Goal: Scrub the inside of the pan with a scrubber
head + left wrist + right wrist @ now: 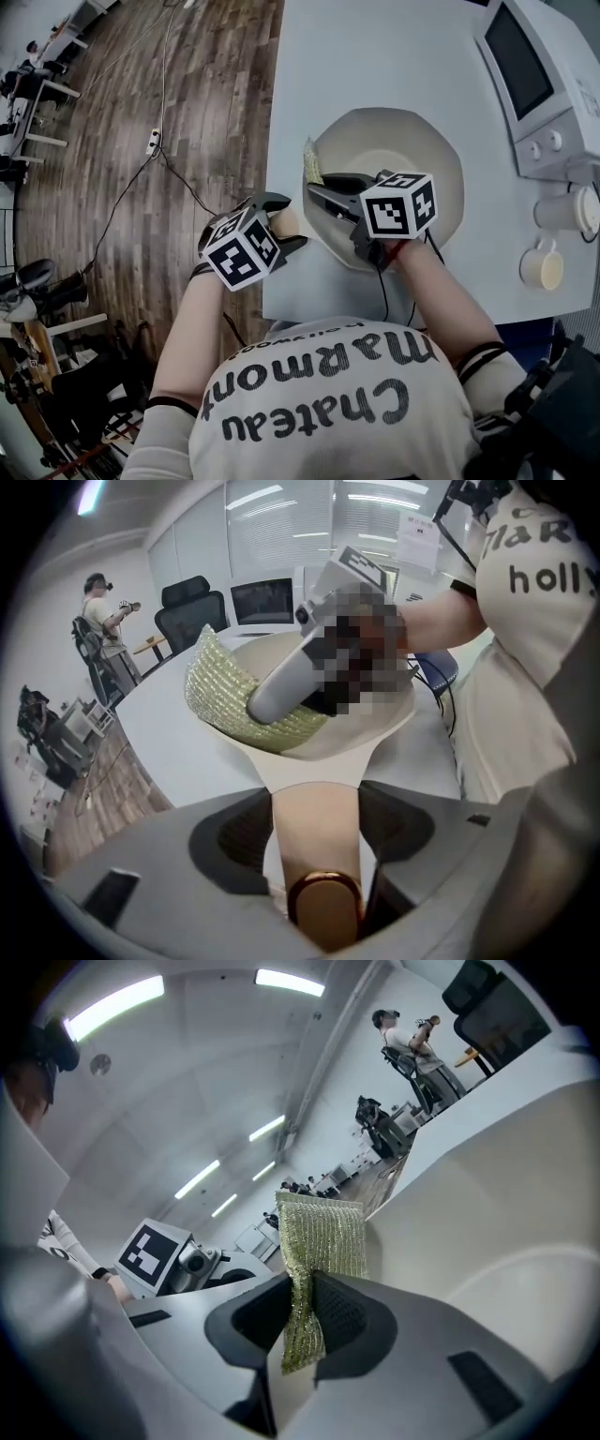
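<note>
While the left gripper (284, 225) is clamping the cream round pan's (412, 141) handle (314, 817), the right gripper (302, 1314), pinching the yellow-green mesh scrubber (321, 1232) at the pan's left wall, should be pressing flat and circling inward.

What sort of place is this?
Probably an open office or lab, not a kitchen: a black office chair stands beyond the white table, a power strip lies on the wood floor, strip lights run overhead.

- We see a brown wood floor (187, 94) on the left of the head view, with a thin cable (164, 66) across it.
- A white table (375, 56) fills the upper middle.
- Long lights (111, 1005) shine at the top of the right gripper view.
</note>
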`<state>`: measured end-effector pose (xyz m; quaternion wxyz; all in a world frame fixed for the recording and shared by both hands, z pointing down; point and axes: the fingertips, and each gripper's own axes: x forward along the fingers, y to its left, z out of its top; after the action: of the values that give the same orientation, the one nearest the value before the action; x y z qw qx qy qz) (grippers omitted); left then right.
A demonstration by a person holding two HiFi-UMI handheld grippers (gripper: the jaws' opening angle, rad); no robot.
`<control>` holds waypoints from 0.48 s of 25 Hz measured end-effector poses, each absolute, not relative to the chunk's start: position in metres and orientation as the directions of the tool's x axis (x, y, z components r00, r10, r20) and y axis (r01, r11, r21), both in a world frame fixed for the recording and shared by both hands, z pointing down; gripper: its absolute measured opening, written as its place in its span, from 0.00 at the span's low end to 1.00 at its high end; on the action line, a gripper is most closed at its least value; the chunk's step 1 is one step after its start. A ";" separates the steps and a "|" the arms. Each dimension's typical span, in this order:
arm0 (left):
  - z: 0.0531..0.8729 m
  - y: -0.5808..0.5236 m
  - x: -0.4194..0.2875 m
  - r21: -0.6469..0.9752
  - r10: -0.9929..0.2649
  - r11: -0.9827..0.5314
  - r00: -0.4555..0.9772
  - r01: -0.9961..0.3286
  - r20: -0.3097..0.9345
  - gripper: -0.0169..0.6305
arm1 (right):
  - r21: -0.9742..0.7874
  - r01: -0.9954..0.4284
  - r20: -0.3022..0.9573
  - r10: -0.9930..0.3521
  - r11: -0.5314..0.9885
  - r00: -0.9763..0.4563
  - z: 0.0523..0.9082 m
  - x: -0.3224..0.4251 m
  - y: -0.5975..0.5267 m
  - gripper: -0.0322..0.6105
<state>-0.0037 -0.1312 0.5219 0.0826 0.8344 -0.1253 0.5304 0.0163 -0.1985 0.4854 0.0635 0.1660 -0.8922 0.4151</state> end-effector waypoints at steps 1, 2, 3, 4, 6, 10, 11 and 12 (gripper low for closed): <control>0.522 -0.131 -0.004 0.000 -0.124 -0.957 0.408 -0.290 0.904 0.48 | -0.728 -0.341 0.242 -0.242 0.595 -0.940 0.487 0.013 -0.200 0.15; 0.523 -0.131 -0.003 -0.005 -0.126 -0.959 0.411 -0.283 0.903 0.48 | -0.731 -0.344 0.239 -0.252 0.589 -0.938 0.489 0.011 -0.203 0.16; 0.523 -0.132 -0.002 -0.011 -0.127 -0.962 0.411 -0.273 0.903 0.48 | -0.731 -0.357 0.241 -0.270 0.581 -0.932 0.491 0.010 -0.207 0.16; 0.524 -0.133 -0.002 -0.017 -0.127 -0.965 0.410 -0.262 0.903 0.48 | -0.731 -0.375 0.245 -0.294 0.570 -0.924 0.494 0.010 -0.211 0.16; 0.525 -0.134 -0.001 -0.027 -0.124 -0.971 0.401 -0.238 0.908 0.48 | -0.736 -0.415 0.250 -0.354 0.536 -0.901 0.498 0.013 -0.222 0.16; 0.529 -0.135 0.002 -0.056 -0.116 -0.984 0.366 -0.172 0.923 0.47 | -0.733 -0.493 0.271 -0.462 0.469 -0.844 0.511 0.023 -0.249 0.16; 0.530 -0.135 0.004 -0.059 -0.113 -0.986 0.362 -0.156 0.925 0.46 | -0.721 -0.520 0.289 -0.484 0.458 -0.826 0.516 0.026 -0.255 0.16; 0.531 -0.135 0.005 -0.058 -0.109 -0.987 0.363 -0.149 0.925 0.46 | -0.714 -0.545 0.305 -0.504 0.440 -0.808 0.522 0.029 -0.260 0.16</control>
<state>0.0045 -0.1351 0.5308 0.0175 0.8253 -0.0781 0.5590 0.0290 -0.2601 0.5216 0.0234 0.3092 -0.8481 0.4296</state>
